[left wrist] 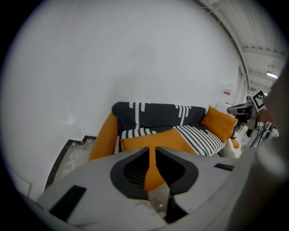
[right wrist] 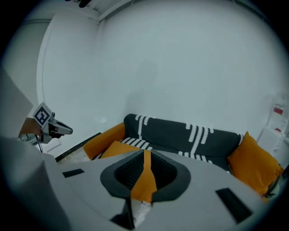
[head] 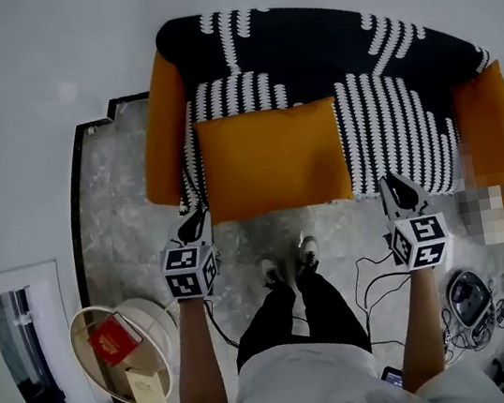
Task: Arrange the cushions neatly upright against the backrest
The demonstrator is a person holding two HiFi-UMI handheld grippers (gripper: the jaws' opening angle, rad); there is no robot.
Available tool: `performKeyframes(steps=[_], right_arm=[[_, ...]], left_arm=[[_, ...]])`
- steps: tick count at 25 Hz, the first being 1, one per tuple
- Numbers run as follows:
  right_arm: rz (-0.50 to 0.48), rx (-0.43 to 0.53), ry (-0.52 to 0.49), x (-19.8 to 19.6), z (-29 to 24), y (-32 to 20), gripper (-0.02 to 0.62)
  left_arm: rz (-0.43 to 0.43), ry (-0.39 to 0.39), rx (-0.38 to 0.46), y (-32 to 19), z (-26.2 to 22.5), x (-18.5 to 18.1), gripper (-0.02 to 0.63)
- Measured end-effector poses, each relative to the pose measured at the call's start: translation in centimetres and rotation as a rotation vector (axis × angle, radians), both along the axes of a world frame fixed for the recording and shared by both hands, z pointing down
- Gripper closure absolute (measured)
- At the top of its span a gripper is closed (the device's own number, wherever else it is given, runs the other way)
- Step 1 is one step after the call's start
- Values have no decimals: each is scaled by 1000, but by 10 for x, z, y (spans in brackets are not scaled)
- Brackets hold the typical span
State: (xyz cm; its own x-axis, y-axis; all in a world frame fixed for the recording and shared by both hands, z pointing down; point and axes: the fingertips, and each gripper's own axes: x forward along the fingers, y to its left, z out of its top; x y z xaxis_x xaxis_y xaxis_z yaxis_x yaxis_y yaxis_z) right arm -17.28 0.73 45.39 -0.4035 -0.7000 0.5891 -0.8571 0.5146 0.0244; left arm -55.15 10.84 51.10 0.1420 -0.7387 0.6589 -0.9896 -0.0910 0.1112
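Found a plain orange cushion (head: 272, 159) flat on the striped black-and-white sofa (head: 305, 55), marble floor (head: 119, 198) near, white wall (head: 20, 52) far; left gripper (head: 196, 219) and right gripper (head: 396, 184) slightly spread, pinching nothing.

A flat cushion (head: 272, 159) is lying on the sofa (head: 303, 45) seat, front left; a second cushion (head: 489, 111) is leaning at the right end. A basket (head: 155, 323) is standing on the floor (head: 117, 189) before the sofa.

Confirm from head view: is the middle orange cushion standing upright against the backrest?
No, the middle orange cushion lies flat on the seat near its front edge, away from the backrest.
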Motion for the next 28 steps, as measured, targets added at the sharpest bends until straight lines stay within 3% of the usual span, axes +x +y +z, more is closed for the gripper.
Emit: performKeyframes(steps=[4,11,21,28], right_arm=[[20,-86,-34,13,48,5,558],[2,-153,23,24,136,17,549],[26,-250,87,49,286,40,529],[30,-276,142,68,364,40,518]], left_arm=[[16,-18,-61,13,42,3,541],[-7,-23,-103,33,117,-1,537],[-39,-16,-185,57,264,-3,497],[-73,-121,-244,79,352,-42,459]])
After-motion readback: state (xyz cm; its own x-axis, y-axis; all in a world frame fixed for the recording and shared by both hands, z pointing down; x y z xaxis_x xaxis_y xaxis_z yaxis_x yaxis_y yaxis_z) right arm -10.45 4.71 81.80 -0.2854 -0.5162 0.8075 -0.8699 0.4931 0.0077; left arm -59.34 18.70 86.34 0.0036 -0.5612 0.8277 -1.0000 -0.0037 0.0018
